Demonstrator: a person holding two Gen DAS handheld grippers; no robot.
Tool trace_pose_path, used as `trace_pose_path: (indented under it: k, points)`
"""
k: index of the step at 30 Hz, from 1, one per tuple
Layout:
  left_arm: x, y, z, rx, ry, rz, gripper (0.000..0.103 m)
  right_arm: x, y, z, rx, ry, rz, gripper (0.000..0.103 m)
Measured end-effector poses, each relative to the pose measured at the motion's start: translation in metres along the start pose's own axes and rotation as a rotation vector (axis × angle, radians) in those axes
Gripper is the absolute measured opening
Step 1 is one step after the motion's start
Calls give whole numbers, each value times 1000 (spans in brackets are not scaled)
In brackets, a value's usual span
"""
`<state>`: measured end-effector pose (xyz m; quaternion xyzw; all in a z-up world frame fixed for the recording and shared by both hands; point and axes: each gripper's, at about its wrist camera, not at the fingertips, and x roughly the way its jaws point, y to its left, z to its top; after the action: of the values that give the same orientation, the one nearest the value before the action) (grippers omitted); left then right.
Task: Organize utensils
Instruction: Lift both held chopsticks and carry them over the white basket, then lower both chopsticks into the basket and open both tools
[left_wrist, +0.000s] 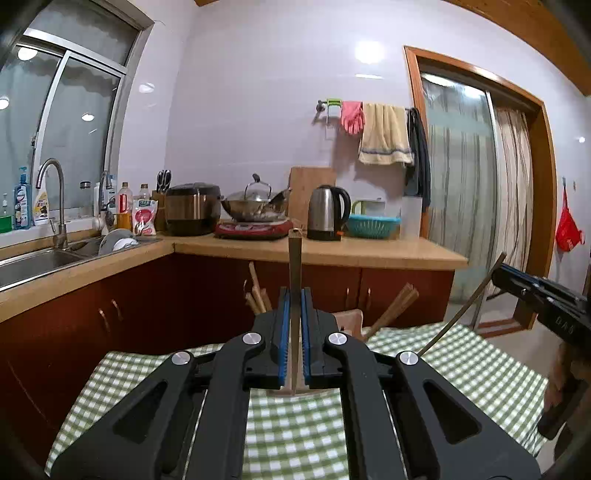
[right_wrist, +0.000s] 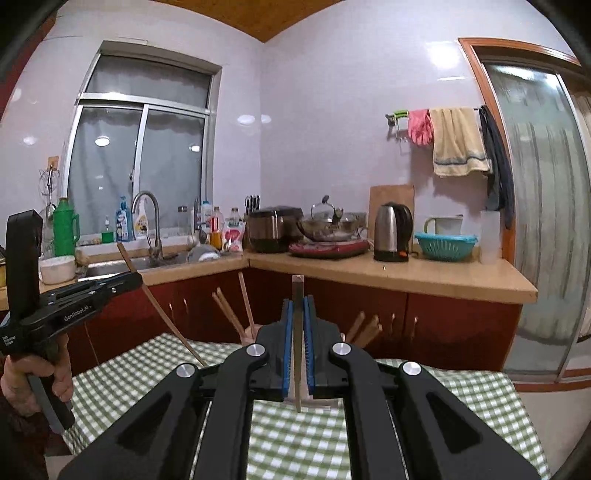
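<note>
My left tongs (left_wrist: 294, 295) are clamped on a single slim wooden chopstick (left_wrist: 294, 266), its blue pads (left_wrist: 283, 332) pressed against both sides, the stick standing upright with its square end well above the tips. My right tongs (right_wrist: 298, 306) are clamped the same way on a second dark wooden chopstick (right_wrist: 297, 321), also upright, its lower end hanging down between the arms toward the cloth. From the left camera I see the right tongs at the side with their stick slanting down to the desk; from the right camera the left tongs show likewise, gripped by a hand (right_wrist: 55, 373).

Just beyond both tongs stands a small pale pinkish holder (left_wrist: 349, 319) with more brown wooden chopsticks (left_wrist: 393, 306) leaning out of it to either side. It sits on a desk covered by a green-and-white checked cloth (left_wrist: 295, 435).

Past the desk runs an L-shaped wooden kitchen counter (left_wrist: 369, 253) over red-brown cabinets, carrying a steel sink (left_wrist: 33, 262), a dark rice cooker (left_wrist: 192, 208), a lidded steel wok (left_wrist: 255, 208), a steel electric kettle (left_wrist: 327, 212) and a teal plastic basket (left_wrist: 373, 225). Pink rubber gloves (left_wrist: 351, 116) and a beige towel (left_wrist: 384, 134) hang on the pale wall.
</note>
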<state>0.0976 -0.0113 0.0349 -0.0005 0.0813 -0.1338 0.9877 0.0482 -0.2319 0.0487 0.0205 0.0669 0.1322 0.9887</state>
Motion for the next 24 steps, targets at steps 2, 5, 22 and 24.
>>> trace_pose_path:
  k: [2, 5, 22, 24]
  points:
    - [7, -1, 10, 0, -20, -2, 6, 9, -1, 9, -1, -20, 6, 7]
    - [20, -4, 27, 9, -57, -1, 6, 20, -3, 21, -7, -47, 6, 7]
    - [133, 0, 47, -7, -76, 4, 6, 118, -36, 33, 29, -46, -7, 7]
    - [147, -1, 40, -12, -58, 3, 6, 128, -39, 27, 42, -29, -5, 7]
